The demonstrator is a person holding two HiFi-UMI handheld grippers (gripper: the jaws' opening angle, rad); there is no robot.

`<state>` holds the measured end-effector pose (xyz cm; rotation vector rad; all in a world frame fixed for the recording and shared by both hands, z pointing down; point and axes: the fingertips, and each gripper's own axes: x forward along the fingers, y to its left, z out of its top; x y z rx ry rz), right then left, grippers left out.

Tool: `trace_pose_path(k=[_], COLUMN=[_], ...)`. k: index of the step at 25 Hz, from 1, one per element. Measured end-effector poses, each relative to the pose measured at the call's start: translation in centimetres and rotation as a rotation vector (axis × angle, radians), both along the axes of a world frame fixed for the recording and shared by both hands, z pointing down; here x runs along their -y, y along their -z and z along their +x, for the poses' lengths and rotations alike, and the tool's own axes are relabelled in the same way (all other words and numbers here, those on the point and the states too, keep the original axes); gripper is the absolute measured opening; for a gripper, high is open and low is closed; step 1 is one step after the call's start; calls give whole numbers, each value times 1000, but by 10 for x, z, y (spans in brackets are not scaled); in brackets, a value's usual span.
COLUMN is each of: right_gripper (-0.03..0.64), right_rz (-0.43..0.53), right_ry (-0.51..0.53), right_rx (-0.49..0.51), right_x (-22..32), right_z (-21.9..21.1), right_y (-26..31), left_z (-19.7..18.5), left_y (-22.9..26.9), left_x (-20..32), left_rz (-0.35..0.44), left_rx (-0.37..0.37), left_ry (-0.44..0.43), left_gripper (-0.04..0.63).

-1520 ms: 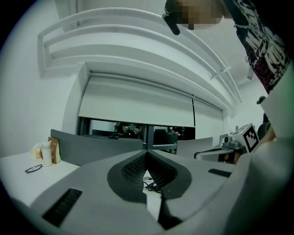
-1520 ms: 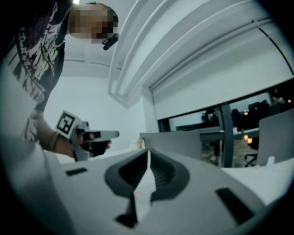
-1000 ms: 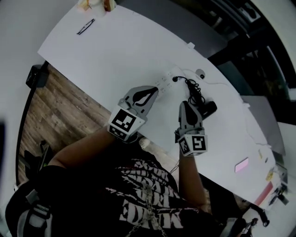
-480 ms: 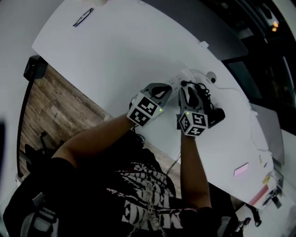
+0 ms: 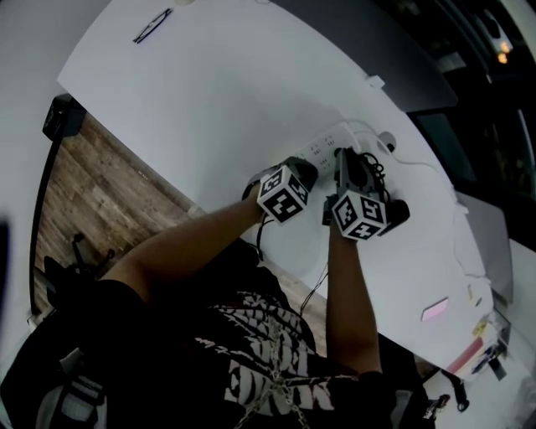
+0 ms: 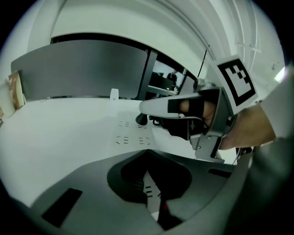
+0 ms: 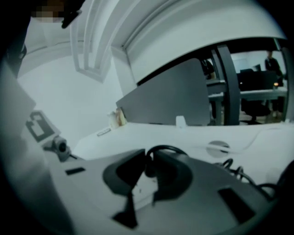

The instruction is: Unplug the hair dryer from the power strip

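Observation:
A white power strip (image 5: 322, 144) lies on the white table (image 5: 209, 92). The hair dryer's black plug (image 6: 141, 120) stands in it. The coiled black cord (image 5: 374, 167) runs to the black hair dryer (image 5: 397, 211), which my right gripper partly hides. My right gripper (image 5: 342, 156) has just been closing, and its jaws now sit shut on the plug (image 7: 149, 170). My left gripper (image 5: 306, 170) is shut and sits low over the strip's near end, whose sockets (image 6: 133, 137) show just past the jaws.
A pen (image 5: 152, 25) lies at the far left of the table, and a pink item (image 5: 435, 308) lies toward its right end. A round white object (image 5: 386, 138) and a thin white cable sit behind the strip. A grey partition (image 6: 82, 69) backs the table.
Both grippers have come forward and down onto the power strip. The right gripper's jaws now enclose the plug, and the left gripper has dropped close beside it.

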<state>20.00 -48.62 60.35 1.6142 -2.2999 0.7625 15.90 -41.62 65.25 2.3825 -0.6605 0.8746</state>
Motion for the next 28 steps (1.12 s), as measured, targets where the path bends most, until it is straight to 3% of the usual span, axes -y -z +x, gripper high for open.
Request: trace_pose_path(k=[2,4,7,11,14,16,19,22,28], right_gripper=[74,72,72,77,150,153,153,150,55], right_rz=[8,41,97,-92,-195,-202,-123,31,328], right_ry=[-24,-50,-59,-53,-69,-71,-52,-57,-114], right_rx=[58,133,184,92,113,122,135,140,58], right_x=[-12,-25,-38,-57,-82,-100,-132,-168,-223], right_z=[9,17,29,33,37,39,45,63,98], right_y=[4,11,27,-7,-19,-9,27,84,201], left_z=[3,4,3,-1,-8,-20,-36,-44,-65], left_y=[0,-2,-6,-8,18,55,120,187,294], left_x=[-2,-3,-4,-2,2,6,-3,-26,-72], left_rz=[-54,-81,-34,-15,29,122,296,451,650], left_rx=[-33,-15,48,45,-83,-186,-287,-353,-448], left_ry=[19,15,0,7,77,134,156,144,224], left_gripper=[26,26,26,26,26,26,26,26,26])
